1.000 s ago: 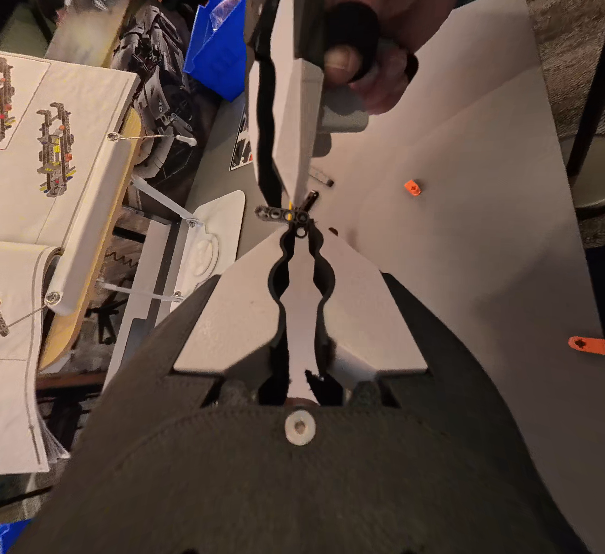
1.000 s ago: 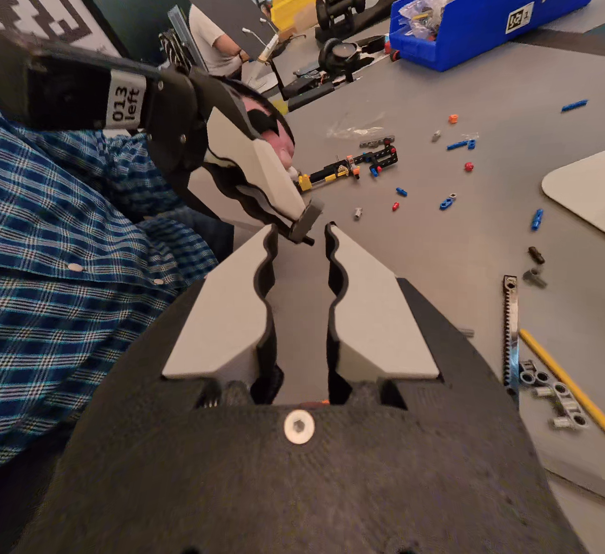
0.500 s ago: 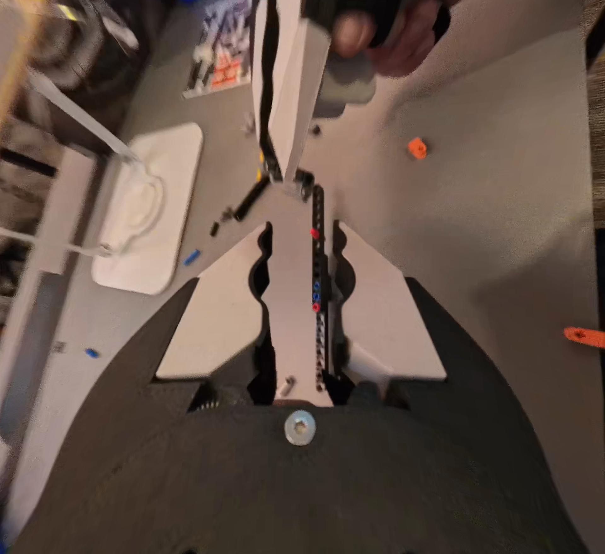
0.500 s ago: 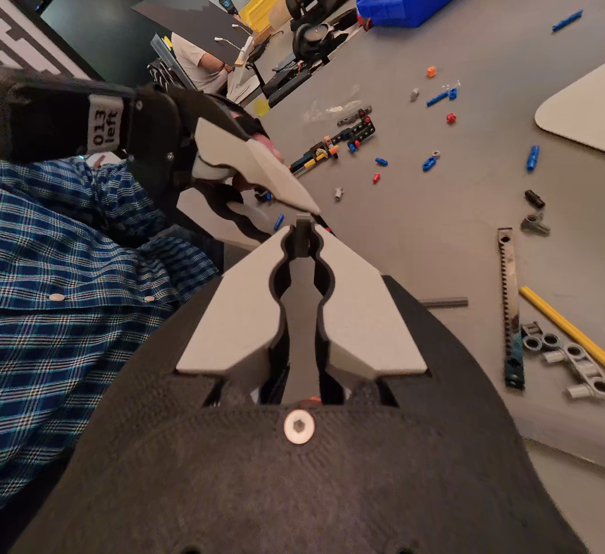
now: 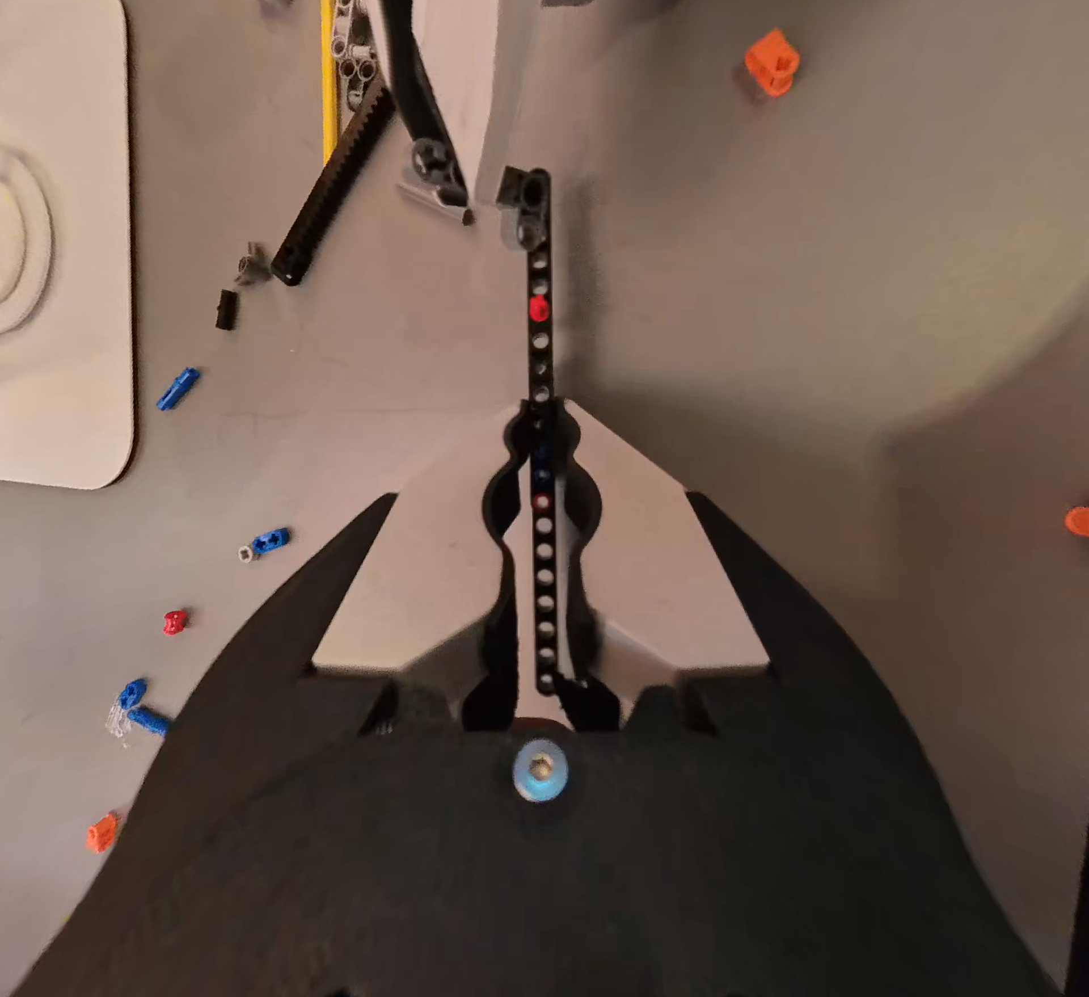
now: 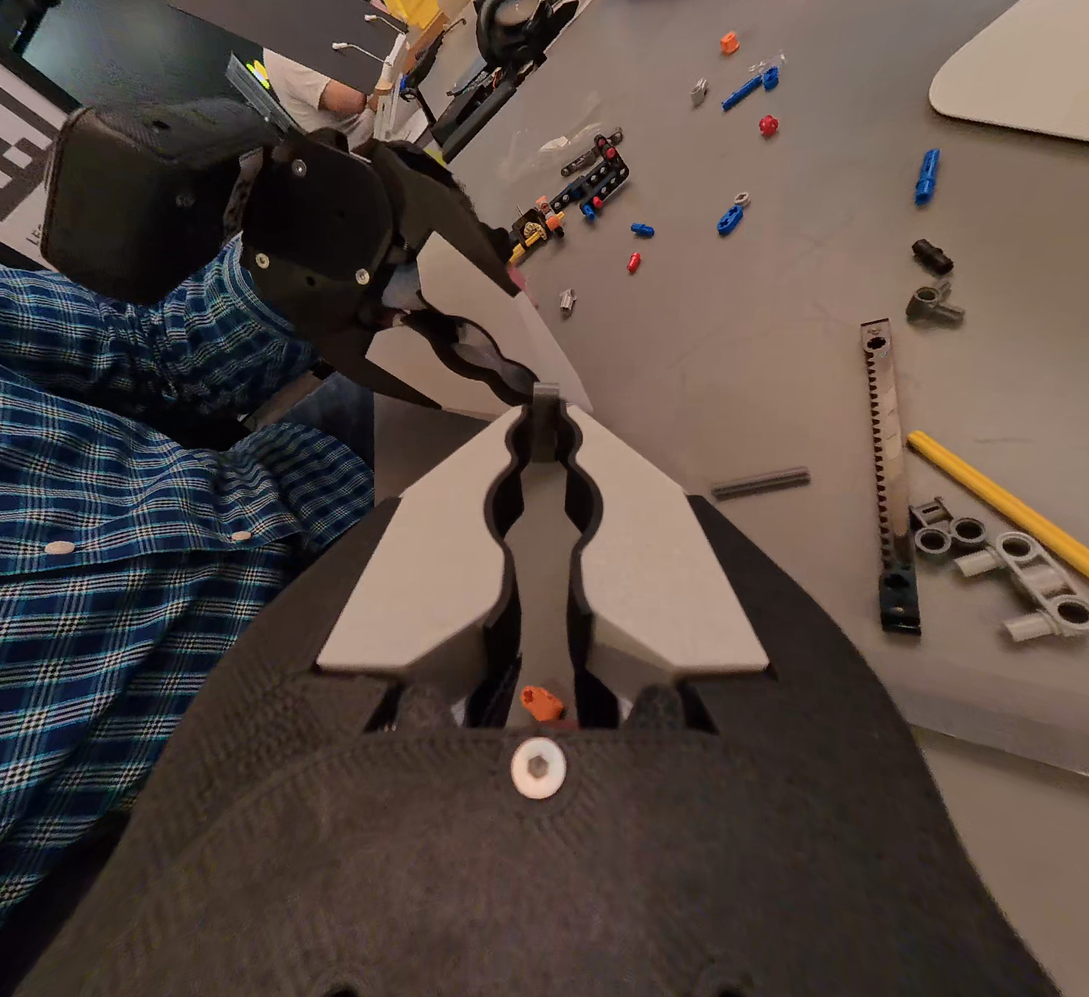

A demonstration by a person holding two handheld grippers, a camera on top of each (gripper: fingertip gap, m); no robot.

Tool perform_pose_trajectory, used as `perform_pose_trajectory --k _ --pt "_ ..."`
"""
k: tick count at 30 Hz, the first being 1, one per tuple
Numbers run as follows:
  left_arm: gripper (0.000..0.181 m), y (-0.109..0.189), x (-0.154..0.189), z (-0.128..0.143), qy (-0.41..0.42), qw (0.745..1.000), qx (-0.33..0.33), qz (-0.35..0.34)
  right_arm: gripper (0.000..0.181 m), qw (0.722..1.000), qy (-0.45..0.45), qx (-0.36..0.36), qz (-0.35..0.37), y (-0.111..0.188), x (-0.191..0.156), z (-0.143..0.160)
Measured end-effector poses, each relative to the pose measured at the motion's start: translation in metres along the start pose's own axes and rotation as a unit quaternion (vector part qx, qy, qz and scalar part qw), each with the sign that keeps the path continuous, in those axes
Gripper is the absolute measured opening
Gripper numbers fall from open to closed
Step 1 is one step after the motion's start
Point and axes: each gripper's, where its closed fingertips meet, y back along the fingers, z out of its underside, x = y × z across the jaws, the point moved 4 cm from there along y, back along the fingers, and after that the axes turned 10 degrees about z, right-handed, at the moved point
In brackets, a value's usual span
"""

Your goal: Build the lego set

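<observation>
Fingers, left: both are closed on the long black beam (image 5: 542,526), which runs up the slot and is pinched near the tips of the left gripper (image 5: 542,414)
Fingers, right: they are closed on a small dark grey piece (image 6: 545,426) at the tips of the right gripper (image 6: 545,420); what the piece is cannot be told
Beam, place: it is held above the grey table (image 5: 825,320), its free end pointing to 12 o'clock, where a small black and grey connector (image 5: 521,208) is fitted
Beam, fittings: a red pin (image 5: 538,308) is seen in an upper hole; blue ones lie between the fingers
Handling: the beam is judged light, stiff and smooth, so twisting under a side push is likely; hold is best taken on the flat sides, close to the worked end
Loose parts: a black toothed rack (image 5: 336,190) and a yellow rod (image 5: 328,61) lie at 10 to 11 o'clock, an orange piece (image 5: 772,62) at 1 o'clock
</observation>
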Motion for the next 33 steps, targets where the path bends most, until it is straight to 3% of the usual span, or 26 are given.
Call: perform_pose_trajectory --k 1,16,23,33 --pt "0.005 0.0 0.0 0.0 0.001 1.0 0.002 -0.007 0.006 1.0 0.0 0.0 0.0 0.0 0.0 0.0" --pt "0.005 -0.002 0.016 0.006 -0.105 0.983 -0.034 -0.149 0.006 1.0 0.012 -0.002 0.004 0.0 -0.006 0.007" --pt "0.011 0.001 0.017 0.007 -0.1 0.983 -0.017 -0.154 0.006 1.0 0.014 0.004 0.006 0.004 -0.006 0.008" --pt "0.005 0.003 0.015 0.01 -0.1 0.985 -0.026 -0.139 0.006 1.0 0.017 0.013 0.004 0.008 -0.009 0.007"
